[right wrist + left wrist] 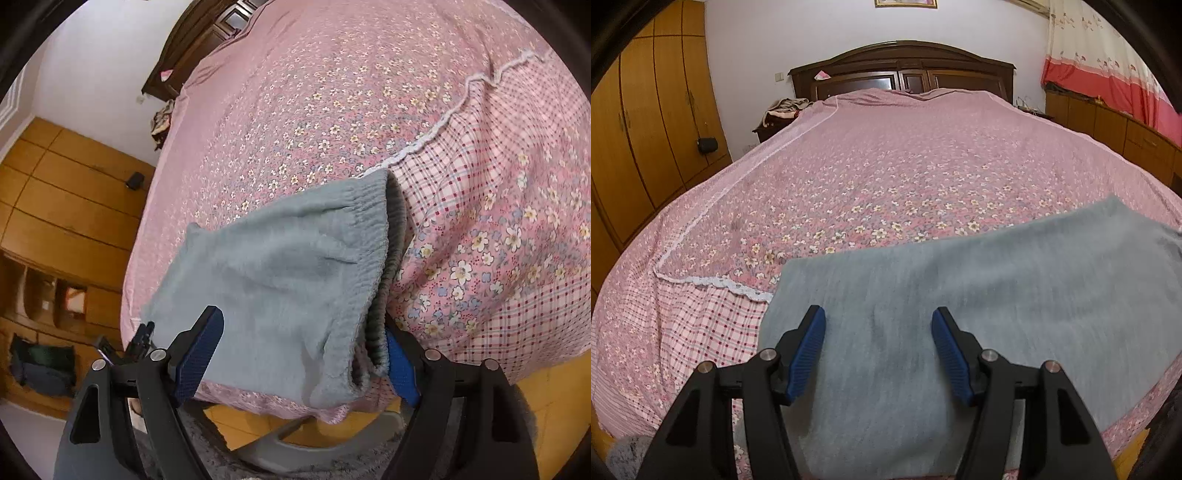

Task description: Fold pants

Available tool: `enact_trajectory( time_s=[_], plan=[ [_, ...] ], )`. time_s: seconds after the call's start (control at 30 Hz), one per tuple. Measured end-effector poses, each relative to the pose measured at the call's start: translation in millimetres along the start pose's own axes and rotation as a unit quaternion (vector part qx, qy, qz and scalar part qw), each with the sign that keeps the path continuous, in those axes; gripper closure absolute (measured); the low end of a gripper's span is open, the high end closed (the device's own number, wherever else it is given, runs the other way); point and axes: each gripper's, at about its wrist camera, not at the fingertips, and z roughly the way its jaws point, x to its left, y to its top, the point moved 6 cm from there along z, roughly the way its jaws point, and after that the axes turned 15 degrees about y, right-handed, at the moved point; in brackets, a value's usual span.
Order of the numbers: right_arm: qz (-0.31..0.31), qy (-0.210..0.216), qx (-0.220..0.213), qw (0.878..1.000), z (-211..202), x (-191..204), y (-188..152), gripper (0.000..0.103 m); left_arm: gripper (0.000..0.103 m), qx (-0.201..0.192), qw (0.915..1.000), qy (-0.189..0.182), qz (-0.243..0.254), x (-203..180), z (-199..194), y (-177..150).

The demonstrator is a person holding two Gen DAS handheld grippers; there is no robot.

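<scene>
Grey fleece pants (960, 314), folded, ribbed waistband (380, 236)

Grey pants (979, 295) flat across the bed's near edge, open floral bedspread (886, 166) from 10 to 2 o'clock, headboard (901, 66) walling 12, wardrobe (646, 122) at 9, low cabinets (1108, 125) at 2, right hand-held gripper (303, 354) straddling the ribbed waistband (380, 266).

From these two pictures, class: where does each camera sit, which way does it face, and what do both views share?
Left wrist: on the left gripper, facing up the bed toward the headboard; open jaws over the grey pants.
Right wrist: on the right gripper, tilted, facing the pants' waistband; jaws open.
Shared: pants, bed, headboard, wardrobe.
</scene>
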Motion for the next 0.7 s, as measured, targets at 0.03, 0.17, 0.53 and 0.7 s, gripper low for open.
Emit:
enact_trajectory(
  time_s=[0.03, 0.17, 0.53, 0.7],
  plan=[
    [0.0, -0.009, 0.002, 1.0, 3, 4, 2, 0.02, 0.039, 0.001, 1.0, 0.0, -0.002, 0, 0, 0],
    [-0.012, -0.043, 0.015, 0.999, 10, 17, 1, 0.02, 0.039, 0.0, 1.0, 0.0, -0.001, 1, 0, 1],
    [0.001, -0.116, 0.029, 0.993, 6, 5, 14, 0.084, 0.039, 0.002, 0.9999, -0.008, -0.008, 1, 1, 0],
    [-0.01, -0.14, 0.033, 0.99, 1, 17, 14, 0.084, 0.039, 0.003, 0.9998, -0.012, -0.012, 2, 0, 1]
  ],
)
